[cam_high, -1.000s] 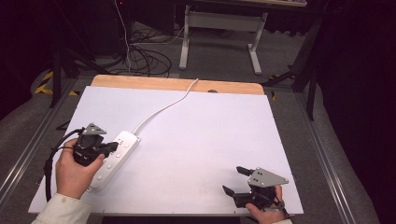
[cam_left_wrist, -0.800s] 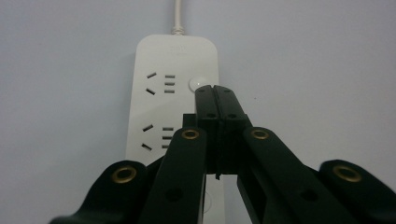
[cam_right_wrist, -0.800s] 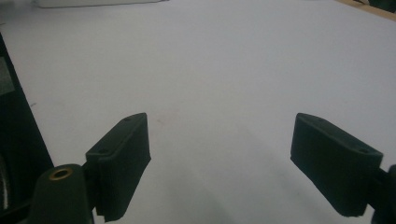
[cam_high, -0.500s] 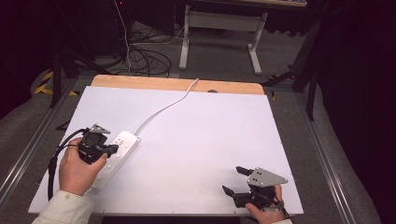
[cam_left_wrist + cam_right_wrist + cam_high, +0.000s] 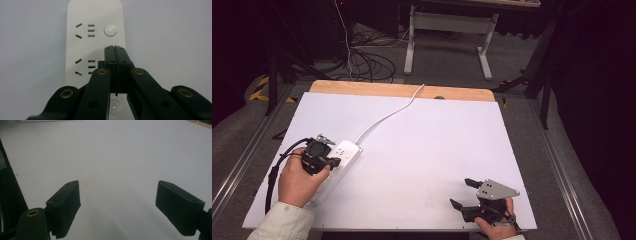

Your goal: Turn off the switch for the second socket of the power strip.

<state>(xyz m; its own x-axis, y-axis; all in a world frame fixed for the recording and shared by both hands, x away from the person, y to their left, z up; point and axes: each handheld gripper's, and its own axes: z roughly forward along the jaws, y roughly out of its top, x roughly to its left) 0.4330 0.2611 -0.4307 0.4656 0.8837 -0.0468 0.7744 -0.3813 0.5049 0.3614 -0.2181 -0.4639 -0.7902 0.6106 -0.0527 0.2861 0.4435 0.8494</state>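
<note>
Jaws of left gripper (image 5: 115, 48) pressed tight together at frame centre, tip held over long white plastic power strip (image 5: 82, 45), likely for button pushing. Right gripper (image 5: 117, 207) kept wide open, parked over white table (image 5: 120, 152), holding nothing.

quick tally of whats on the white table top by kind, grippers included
power strip: 1
grippers: 2, the left gripper shut above the strip, the right gripper open over bare table
total: 3
</note>
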